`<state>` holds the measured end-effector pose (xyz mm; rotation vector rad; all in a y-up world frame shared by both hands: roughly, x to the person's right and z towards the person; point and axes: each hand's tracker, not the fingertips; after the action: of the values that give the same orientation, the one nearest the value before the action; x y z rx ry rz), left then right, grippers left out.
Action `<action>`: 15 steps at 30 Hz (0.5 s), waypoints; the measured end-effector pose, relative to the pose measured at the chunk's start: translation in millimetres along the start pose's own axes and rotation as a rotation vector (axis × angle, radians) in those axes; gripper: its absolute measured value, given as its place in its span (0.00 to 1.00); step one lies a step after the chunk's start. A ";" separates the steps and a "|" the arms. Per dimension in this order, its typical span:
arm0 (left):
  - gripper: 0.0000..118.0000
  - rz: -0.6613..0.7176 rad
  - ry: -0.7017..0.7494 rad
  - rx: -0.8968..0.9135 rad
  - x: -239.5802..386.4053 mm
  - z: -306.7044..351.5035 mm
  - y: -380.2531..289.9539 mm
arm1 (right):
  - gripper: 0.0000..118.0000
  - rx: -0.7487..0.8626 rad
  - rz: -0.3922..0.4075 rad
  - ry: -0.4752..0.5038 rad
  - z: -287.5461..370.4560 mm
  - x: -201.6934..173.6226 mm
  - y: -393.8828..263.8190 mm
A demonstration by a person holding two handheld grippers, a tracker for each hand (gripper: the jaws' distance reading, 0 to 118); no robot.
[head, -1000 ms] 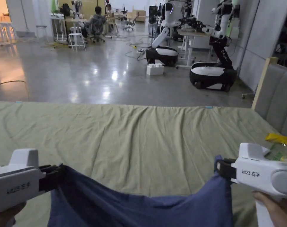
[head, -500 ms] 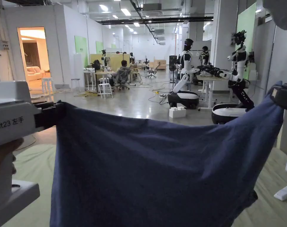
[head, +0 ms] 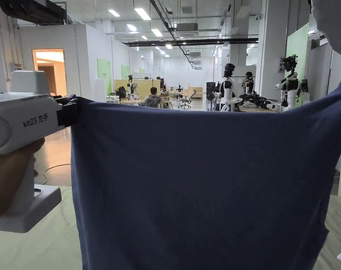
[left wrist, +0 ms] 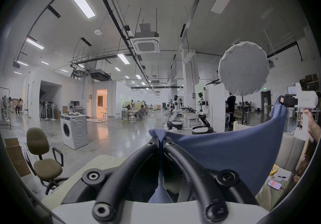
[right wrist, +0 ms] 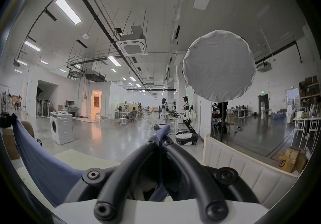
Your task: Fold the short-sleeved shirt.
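left gripper (left wrist: 161, 141): fingers pressed together, pinching 1 top corner of the blue shirt (head: 201, 182) | right gripper (right wrist: 160, 138): fingers pressed together, pinching the other top corner | shirt: held up in the air, stretched between both grippers, hanging above the green-covered bed (head: 43, 246)

Three cameras, all facing down the same long hall

The head view looks level over the top edge of the raised blue shirt (head: 201, 182), close behind it. The left gripper view rides low behind its own jaws, angled slightly upward, with the shirt stretching off to its right. The right gripper view sits likewise, shirt to its left. Both share the washing machine (left wrist: 74, 131), the round white diffuser (right wrist: 218, 66) and the ceiling lights.
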<state>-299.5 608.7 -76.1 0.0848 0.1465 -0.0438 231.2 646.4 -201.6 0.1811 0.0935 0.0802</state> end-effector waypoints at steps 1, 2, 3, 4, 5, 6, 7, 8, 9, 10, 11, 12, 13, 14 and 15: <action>0.03 0.007 -0.006 -0.002 1.2 -2.7 -1.6 | 0.02 -0.002 0.021 -0.008 -3.3 -2.0 -0.7; 0.03 0.017 -0.013 -0.002 1.1 -9.0 -1.3 | 0.02 0.007 0.039 -0.019 -6.7 -3.7 -1.4; 0.03 0.026 -0.014 -0.005 1.6 -13.6 -2.2 | 0.02 0.013 0.053 -0.027 -9.7 -4.2 -1.3; 0.03 0.026 -0.012 -0.007 3.0 -20.8 -3.8 | 0.02 0.003 0.047 -0.022 -13.1 -6.0 -2.6; 0.03 0.012 -0.007 -0.010 4.8 -25.3 -5.8 | 0.02 0.009 0.048 -0.030 -16.1 -6.8 -3.2; 0.03 0.008 -0.003 -0.011 5.4 -29.9 -7.7 | 0.02 0.012 0.051 -0.032 -18.8 -7.2 -3.4; 0.03 0.010 -0.005 -0.015 5.1 -34.1 -9.0 | 0.02 0.016 0.054 -0.035 -21.6 -7.7 -3.8; 0.03 0.018 -0.006 -0.016 4.4 -38.1 -11.2 | 0.02 0.021 0.055 -0.039 -23.3 -8.4 -2.8; 0.03 0.037 -0.006 -0.018 5.5 -39.7 -13.1 | 0.02 0.024 0.054 -0.036 -26.0 -7.9 -2.9; 0.03 0.050 -0.013 -0.027 5.2 -43.5 -14.7 | 0.02 0.029 0.048 -0.036 -29.3 -7.8 -3.6; 0.03 0.046 -0.013 -0.031 5.7 -47.9 -16.3 | 0.02 0.027 0.048 -0.036 -33.8 -8.0 -3.9; 0.03 0.039 -0.009 -0.034 7.3 -52.1 -18.3 | 0.02 0.028 0.047 -0.036 -36.8 -9.6 -4.3; 0.03 0.023 -0.004 -0.043 7.4 -56.8 -19.6 | 0.02 0.025 0.045 -0.038 -41.7 -10.1 -5.2; 0.03 0.022 -0.002 -0.048 7.8 -61.6 -20.8 | 0.02 0.018 0.046 -0.040 -47.7 -10.8 -6.3; 0.03 0.024 -0.001 -0.049 7.9 -66.4 -21.7 | 0.02 0.011 0.048 -0.041 -52.9 -11.8 -7.1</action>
<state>-302.3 592.7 -144.5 0.0374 0.1450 -0.0167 214.7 647.7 -253.7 0.1961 0.0488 0.1240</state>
